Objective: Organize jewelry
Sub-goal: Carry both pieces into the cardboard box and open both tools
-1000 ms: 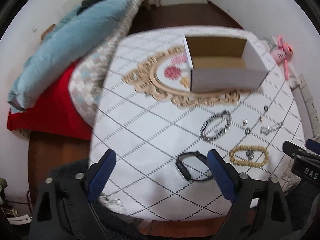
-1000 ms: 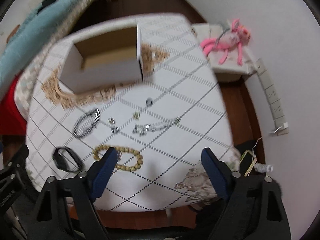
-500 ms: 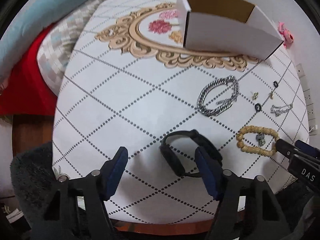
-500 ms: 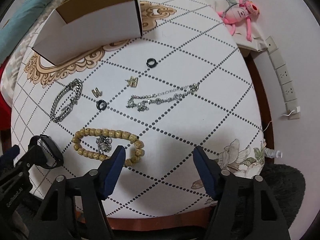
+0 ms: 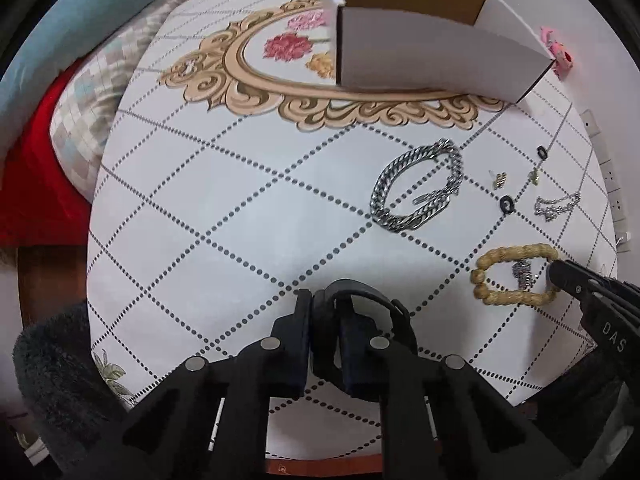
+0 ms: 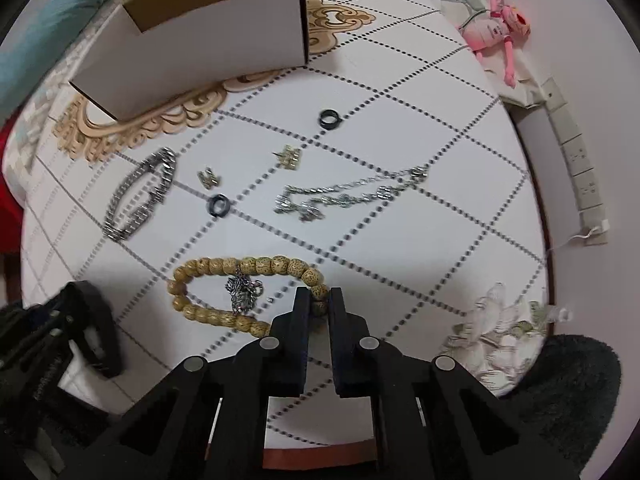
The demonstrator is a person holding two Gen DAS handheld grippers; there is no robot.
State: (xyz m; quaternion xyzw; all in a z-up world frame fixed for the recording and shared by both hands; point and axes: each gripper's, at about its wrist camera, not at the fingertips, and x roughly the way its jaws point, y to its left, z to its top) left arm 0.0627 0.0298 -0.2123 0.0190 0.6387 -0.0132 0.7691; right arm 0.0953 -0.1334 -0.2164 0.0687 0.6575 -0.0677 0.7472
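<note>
Since the earlier frame both grippers were lowered and closed: the left gripper (image 5: pixel 325 316) on the black wristband (image 5: pixel 360 300), the right gripper (image 6: pixel 320 304) on the wooden bead bracelet (image 6: pixel 244 268). Nothing was seen yet in the cardboard box (image 6: pixel 192 52).

Right gripper (image 6: pixel 320 305) clamped on beaded bracelet (image 6: pixel 244 267) near table edge.

The tablecloth (image 5: pixel 240 208) is white, crossed by a diamond lattice of grey dots, with a tan scrolled oval framing red, pink and orange flowers in the upper middle. The open box (image 5: pixel 432 56) is white outside and brown inside. The chain bracelet (image 5: pixel 418 186) is silver; the bead bracelet (image 6: pixel 244 292) is speckled tan. The wristband (image 5: pixel 352 300) is black, as are both rings (image 6: pixel 218 205). At the upper right lies a pink plush toy (image 6: pixel 500 28). At the left edge, bedding (image 5: pixel 36 184) shows red beside pale blue.
</note>
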